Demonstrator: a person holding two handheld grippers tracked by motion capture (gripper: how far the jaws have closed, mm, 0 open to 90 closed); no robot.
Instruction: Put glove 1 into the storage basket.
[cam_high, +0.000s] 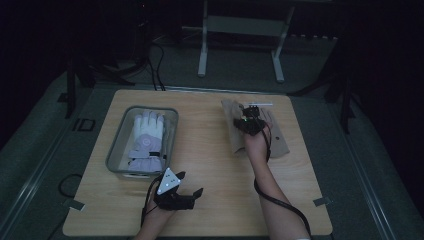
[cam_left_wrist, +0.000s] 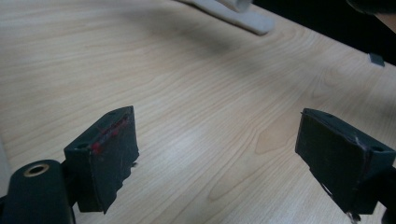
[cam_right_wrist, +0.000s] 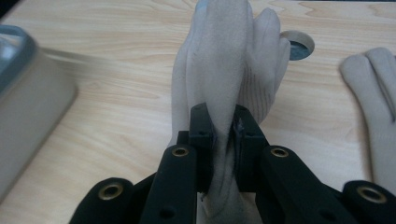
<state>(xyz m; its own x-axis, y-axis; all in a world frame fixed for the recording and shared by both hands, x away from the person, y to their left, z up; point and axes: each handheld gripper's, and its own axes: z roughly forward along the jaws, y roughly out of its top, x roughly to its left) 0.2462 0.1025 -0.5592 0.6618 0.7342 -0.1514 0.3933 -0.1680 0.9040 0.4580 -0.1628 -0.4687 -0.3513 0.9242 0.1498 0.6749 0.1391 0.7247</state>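
Note:
My right gripper (cam_right_wrist: 223, 122) is shut on a pale knit glove (cam_right_wrist: 233, 56). The fabric is pinched between the jaws and the glove's fingers point away from me. In the high view this gripper (cam_high: 248, 120) is at the table's back right, over the held glove (cam_high: 231, 125). A second pale glove (cam_right_wrist: 378, 93) lies flat to its right and appears in the high view too (cam_high: 279, 141). My left gripper (cam_high: 190, 183) rests near the front edge, and its jaws (cam_left_wrist: 219, 126) stand open over bare wood.
A grey bin (cam_high: 117, 140) on the table's left holds white gloves (cam_high: 145, 137); its wall (cam_right_wrist: 28, 93) is close on the left in the right gripper view. A round hole (cam_right_wrist: 297, 46) is in the tabletop. Tape marks (cam_high: 322, 201) sit at the front corners.

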